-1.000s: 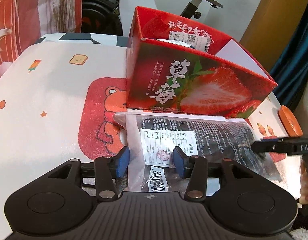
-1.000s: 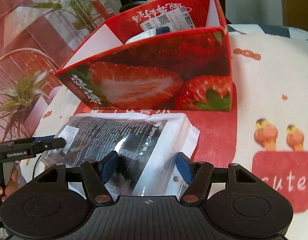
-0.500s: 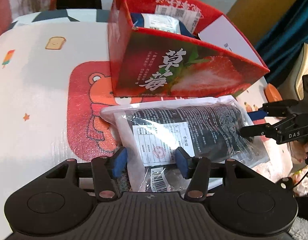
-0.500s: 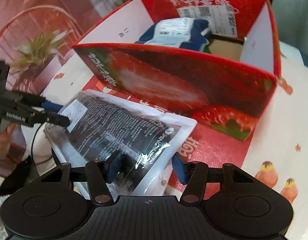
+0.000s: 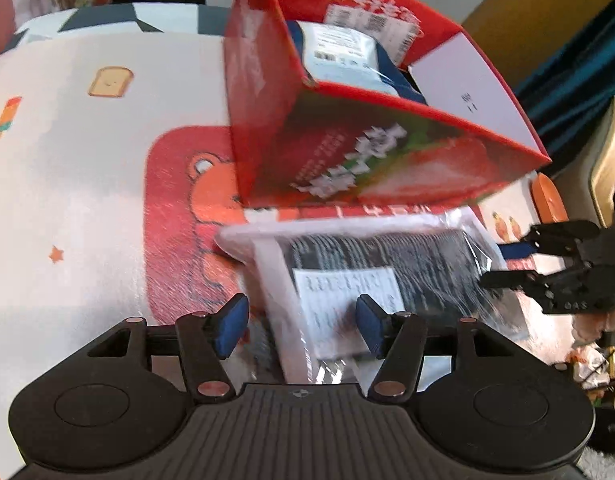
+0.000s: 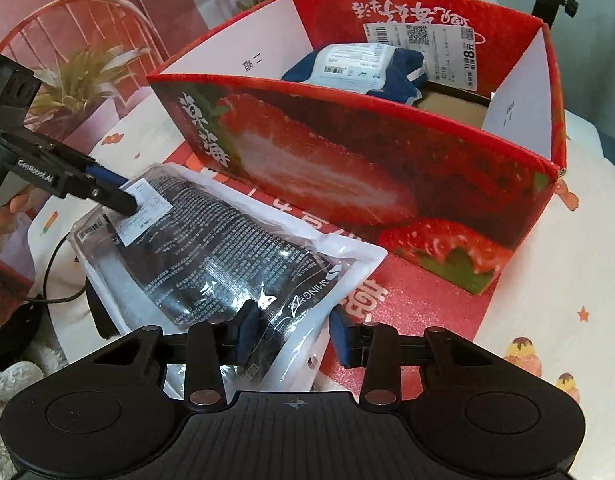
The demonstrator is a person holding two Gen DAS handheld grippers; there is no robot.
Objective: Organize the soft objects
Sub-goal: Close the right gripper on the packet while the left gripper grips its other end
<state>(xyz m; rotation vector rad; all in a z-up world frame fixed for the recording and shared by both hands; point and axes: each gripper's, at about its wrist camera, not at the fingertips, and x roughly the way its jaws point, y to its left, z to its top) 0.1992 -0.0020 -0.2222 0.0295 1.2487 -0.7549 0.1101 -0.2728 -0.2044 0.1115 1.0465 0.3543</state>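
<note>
A soft clear plastic pack with black contents (image 5: pixel 371 276) (image 6: pixel 219 256) hangs between both grippers, lifted in front of the red strawberry box (image 5: pixel 379 148) (image 6: pixel 347 168). My left gripper (image 5: pixel 301 326) is shut on the pack's end with the white label. My right gripper (image 6: pixel 293 332) is shut on the opposite, white-edged end. Each gripper shows in the other's view, the right one (image 5: pixel 503 264) and the left one (image 6: pixel 115 190), pinching the pack. A blue and white soft pack (image 6: pixel 359 68) (image 5: pixel 347 56) lies inside the box.
The box stands on a table with a white cloth (image 5: pixel 67 184) printed with a red bear panel (image 5: pixel 179 232). A black cable (image 6: pixel 55 276) and a fluffy white thing (image 6: pixel 7 380) lie at the left. A red patterned backdrop (image 6: pixel 67 40) stands behind.
Both grippers have risen with the pack and moved toward the box; the box's inside now shows more from above in both views.
</note>
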